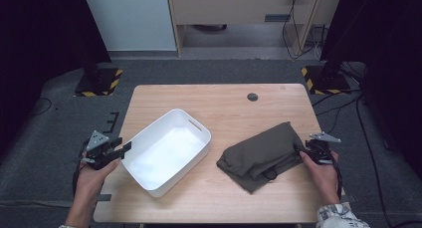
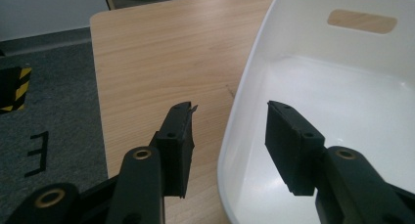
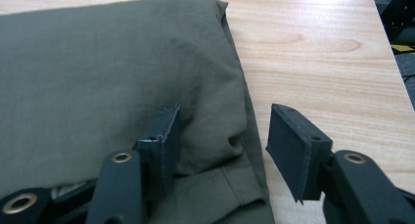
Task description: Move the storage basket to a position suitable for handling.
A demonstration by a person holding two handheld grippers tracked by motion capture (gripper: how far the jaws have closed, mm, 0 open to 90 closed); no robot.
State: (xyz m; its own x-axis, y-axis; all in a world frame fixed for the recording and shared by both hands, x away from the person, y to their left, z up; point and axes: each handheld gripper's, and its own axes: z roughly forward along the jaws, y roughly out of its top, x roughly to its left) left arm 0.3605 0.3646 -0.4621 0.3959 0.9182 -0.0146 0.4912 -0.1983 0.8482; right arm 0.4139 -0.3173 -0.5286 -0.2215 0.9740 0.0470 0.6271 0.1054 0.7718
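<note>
Garment point(image 1: 263, 156), olive-green and folded, lies on the right half of the bench point(image 1: 234, 101), its long axis running diagonally from the near centre toward the far right corner. The white plastic bin point(image 1: 191, 122) sits well apart to its left, empty, with a slot handle in its far wall. The right tool point(image 1: 304, 151) is by far the nearer to the cloth: it is placed at the garment's right edge, and in the right gripper view one jaw is seen over the fabric while the other is over bare wood just beside the folded hem, so the edge point(image 3: 244, 136) lies between them. The jaws are partly spread and are not seen pressing the cloth; nothing is pinched yet. The left tool point(image 1: 124, 149) is held at the bin's near-left corner, its jaws half spread astride the rim point(image 2: 235, 131), one outside and one inside, with the wall not gripped. A close on the hem by the right tool is judged the coming move.
</note>
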